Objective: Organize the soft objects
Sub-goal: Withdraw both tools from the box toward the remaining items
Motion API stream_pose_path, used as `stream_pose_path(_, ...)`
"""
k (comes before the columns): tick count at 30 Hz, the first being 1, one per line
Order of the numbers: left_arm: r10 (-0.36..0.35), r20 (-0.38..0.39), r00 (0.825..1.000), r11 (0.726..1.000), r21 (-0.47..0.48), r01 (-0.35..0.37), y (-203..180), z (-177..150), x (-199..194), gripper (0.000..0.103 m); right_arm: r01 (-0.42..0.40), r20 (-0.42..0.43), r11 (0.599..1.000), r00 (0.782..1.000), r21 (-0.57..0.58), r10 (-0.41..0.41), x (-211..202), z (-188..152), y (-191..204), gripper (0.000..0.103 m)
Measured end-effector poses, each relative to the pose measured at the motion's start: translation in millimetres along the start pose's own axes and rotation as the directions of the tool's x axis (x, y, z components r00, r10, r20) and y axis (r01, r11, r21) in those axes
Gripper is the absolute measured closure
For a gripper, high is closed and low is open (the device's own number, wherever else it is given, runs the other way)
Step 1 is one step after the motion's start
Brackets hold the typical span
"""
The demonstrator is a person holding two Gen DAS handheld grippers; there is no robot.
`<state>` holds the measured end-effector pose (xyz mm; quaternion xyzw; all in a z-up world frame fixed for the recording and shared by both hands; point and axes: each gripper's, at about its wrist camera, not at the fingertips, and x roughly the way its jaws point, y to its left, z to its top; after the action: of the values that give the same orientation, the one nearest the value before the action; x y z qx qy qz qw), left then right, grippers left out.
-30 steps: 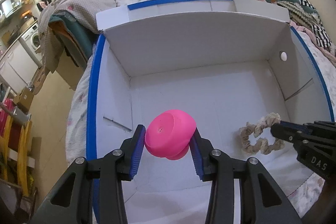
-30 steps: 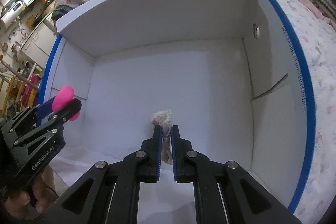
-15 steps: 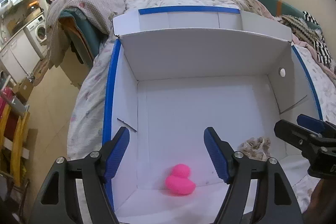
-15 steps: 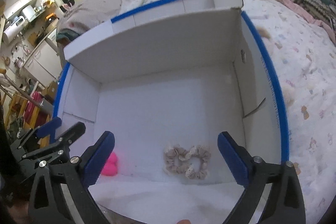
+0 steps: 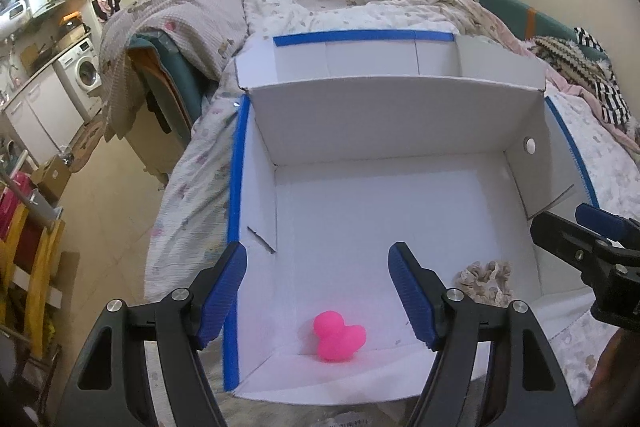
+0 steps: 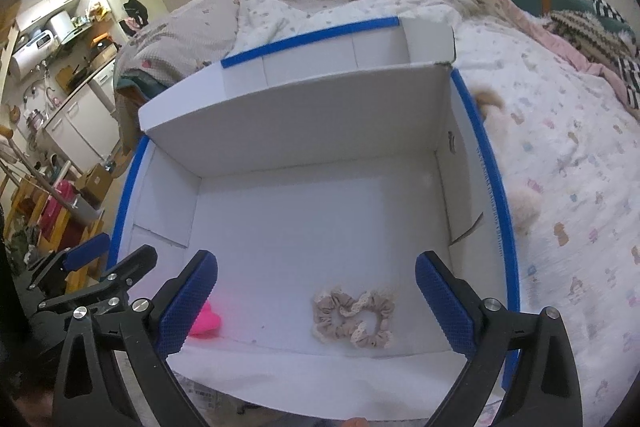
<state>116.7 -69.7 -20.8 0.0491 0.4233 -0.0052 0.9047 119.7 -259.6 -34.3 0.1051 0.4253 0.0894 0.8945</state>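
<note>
Pink soft toy (image 5: 339, 337): lying on its side, long axis left-right, near front-left corner of white box (image 5: 400, 115) floor. Beige scrunchie (image 6: 354, 319): flat, front-right, well apart from toy. Left gripper (image 5: 318, 297) and right gripper (image 6: 316, 303): jaws wide, empty, above box. Box rests on floral bedspread (image 6: 568, 195).

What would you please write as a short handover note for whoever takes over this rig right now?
Left gripper: open, empty, above the near left of the white cardboard box with blue-taped edges.
Right gripper: open, empty, above the near right.
Bright pink squishy rubber toy: on the box floor, near front left corner.
Beige frilled fabric scrunchie: on the floor to its right, apart from it.
Done: both items lie in the box.
Left: a pale fluffy item lies on the bedsheet beside the box; it may be next.
</note>
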Motion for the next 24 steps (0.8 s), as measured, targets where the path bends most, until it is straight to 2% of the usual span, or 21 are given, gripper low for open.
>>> stream_pose_path(4,0.027,0.029,0.999,1.000,-0.015,-0.026,9.0,-4.4,-13.6,0.032,0.004,0.012,1.000,1.000,-0.004,-0.004,-9.8,-3.5,0.3,0.000)
stream_pose_path(7,0.006,0.030,1.000,1.000,-0.031,-0.005,17.8,-8.0,-22.1,0.031,-0.015,-0.001,1.000,1.000,0.016,0.015,-18.1,-7.2,0.4,0.000)
stream_pose_path(13,0.030,0.049,0.998,0.998,-0.056,-0.027,34.6,-20.1,-44.2,0.031,-0.033,-0.001,0.999,0.999,0.003,0.033,-44.1,-20.8,3.9,0.000)
stream_pose_path(24,0.042,0.008,0.999,0.990,-0.133,-0.040,61.8,-64.3,-67.9,0.030,-0.067,-0.018,0.997,0.998,0.042,0.067,-76.9,-58.0,-1.7,0.000)
